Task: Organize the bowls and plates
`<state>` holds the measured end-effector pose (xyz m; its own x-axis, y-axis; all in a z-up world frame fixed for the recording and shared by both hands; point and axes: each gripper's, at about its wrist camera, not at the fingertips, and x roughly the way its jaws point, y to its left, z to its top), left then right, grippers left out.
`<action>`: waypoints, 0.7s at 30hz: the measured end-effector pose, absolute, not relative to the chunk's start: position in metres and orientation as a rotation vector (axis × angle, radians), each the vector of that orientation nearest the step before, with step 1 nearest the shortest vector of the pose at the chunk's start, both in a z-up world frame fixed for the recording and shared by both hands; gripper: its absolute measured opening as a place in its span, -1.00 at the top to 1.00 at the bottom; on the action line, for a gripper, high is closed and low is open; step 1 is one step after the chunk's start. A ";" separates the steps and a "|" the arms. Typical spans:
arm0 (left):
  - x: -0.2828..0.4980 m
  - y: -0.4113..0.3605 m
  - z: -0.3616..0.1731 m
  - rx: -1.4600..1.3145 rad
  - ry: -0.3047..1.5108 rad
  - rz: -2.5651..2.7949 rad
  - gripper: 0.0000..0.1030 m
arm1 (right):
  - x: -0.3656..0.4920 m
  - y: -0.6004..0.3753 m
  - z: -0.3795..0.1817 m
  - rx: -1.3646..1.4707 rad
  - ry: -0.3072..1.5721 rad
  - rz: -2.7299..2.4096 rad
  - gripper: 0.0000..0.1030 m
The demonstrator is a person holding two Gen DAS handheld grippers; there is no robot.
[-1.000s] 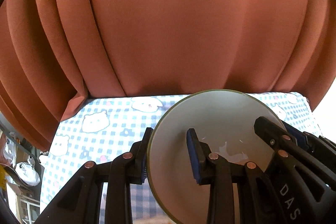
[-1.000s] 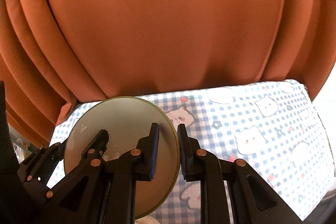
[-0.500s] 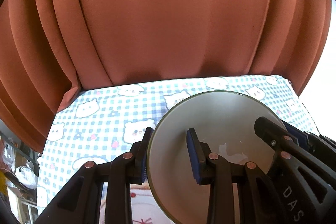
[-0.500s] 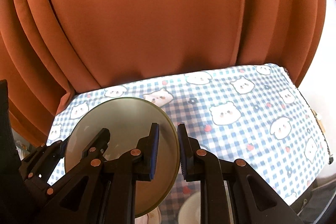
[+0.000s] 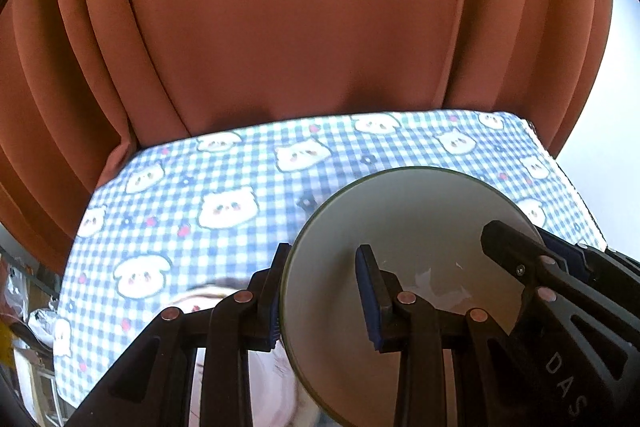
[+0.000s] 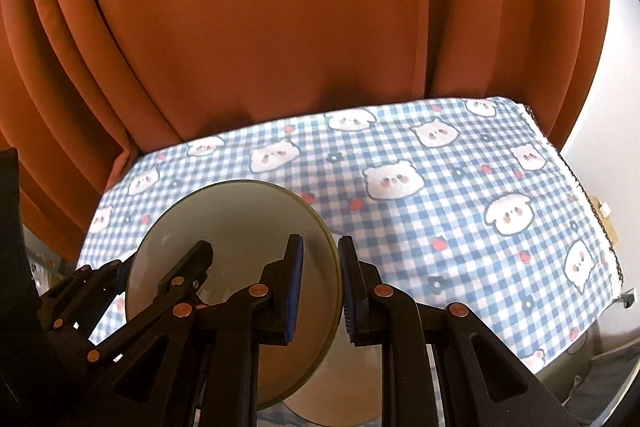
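Both grippers clamp one round grey-white ceramic plate point(image 5: 400, 227) by opposite rims: left gripper point(image 5: 324, 295) at lower centre, right gripper point(image 6: 320, 283) likewise, above the blue-checked bear-print tabletop point(image 6: 440, 219) and below the rust-orange curtain point(image 5: 300, 27).

Blue-checked tablecloth point(image 5: 240, 187) with white bear faces, rust-orange pleated curtain point(image 5: 300, 19) behind — white wall point(image 6: 616, 67) at right

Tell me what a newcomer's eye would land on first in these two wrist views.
First, the pale bowl with the greenish rim, low in both views and pinched from opposite sides by the left gripper and the right gripper. Beneath it spreads the blue checked tablecloth printed with white bear faces. Above, a rust-orange curtain fills the upper half of each view.
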<state>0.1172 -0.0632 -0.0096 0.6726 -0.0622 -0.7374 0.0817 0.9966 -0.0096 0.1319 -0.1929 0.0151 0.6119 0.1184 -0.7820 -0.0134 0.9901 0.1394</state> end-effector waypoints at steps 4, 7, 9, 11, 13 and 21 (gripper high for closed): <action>0.109 -0.077 -0.019 0.023 0.847 -0.082 0.39 | 0.125 -0.209 0.002 0.122 0.931 0.093 0.59; 0.104 -0.087 -0.025 0.025 0.861 -0.082 0.39 | 0.122 -0.218 -0.007 0.114 0.949 0.107 0.59; 0.102 -0.093 -0.030 0.028 0.876 -0.083 0.39 | 0.121 -0.222 -0.013 0.104 0.965 0.114 0.59; 0.100 -0.098 -0.034 0.033 0.885 -0.083 0.39 | 0.120 -0.227 -0.019 0.099 0.981 0.119 0.59; 0.099 -0.102 -0.040 0.032 0.899 -0.083 0.39 | 0.119 -0.232 -0.026 0.099 0.999 0.126 0.59; 0.094 -0.111 -0.063 0.002 0.968 -0.068 0.39 | 0.119 -0.243 -0.050 0.077 1.074 0.153 0.59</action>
